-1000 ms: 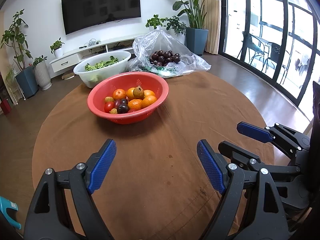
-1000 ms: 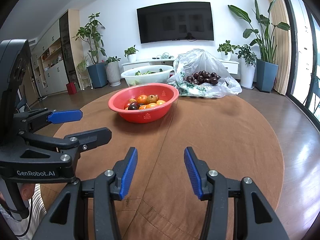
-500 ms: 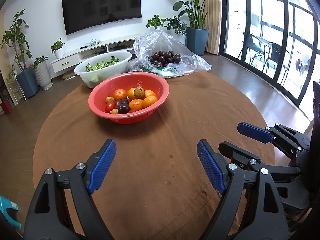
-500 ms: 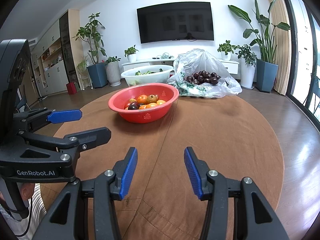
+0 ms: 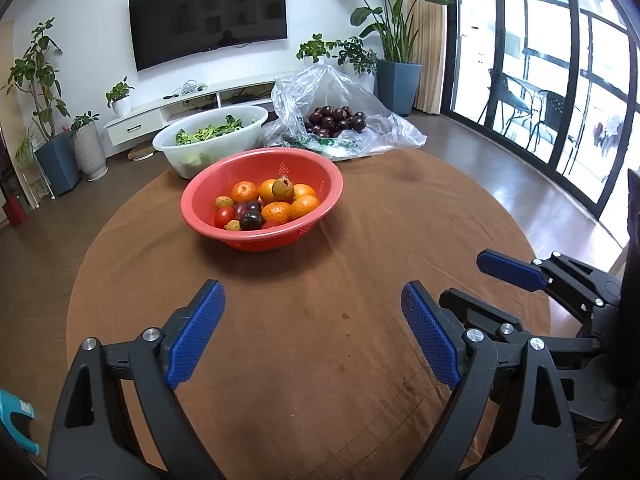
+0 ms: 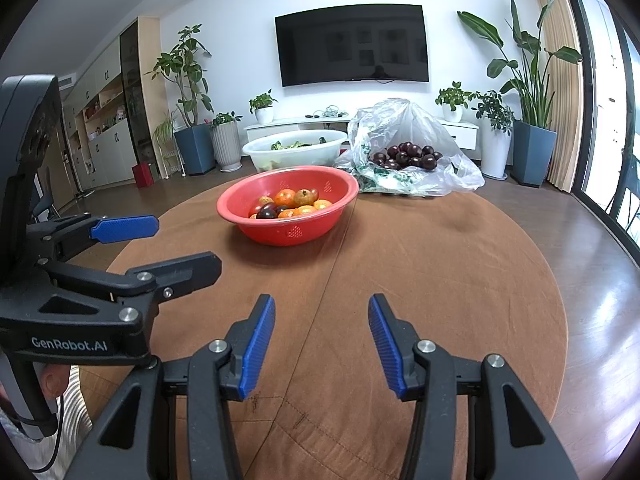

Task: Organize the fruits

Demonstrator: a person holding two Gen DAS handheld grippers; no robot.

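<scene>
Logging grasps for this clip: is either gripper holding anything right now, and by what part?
Nothing is held. The left gripper, whose fingers have just been opening, and the right gripper are both open over the bare tablecloth; the fruit stays in the red bowl.

A bowl of fruit (image 5: 262, 204) sat on the counter (image 5: 360, 280), a bit above the middle of the frame. Behind it, to the upper left, was a tub of greens (image 5: 210, 138). To the tub's right lay a plastic bag (image 5: 340, 120) with plums (image 5: 334, 118) in it. The left tongs (image 5: 312, 332) were at the bottom of the frame, with the right tongs (image 5: 464, 280) at the lower right.
</scene>
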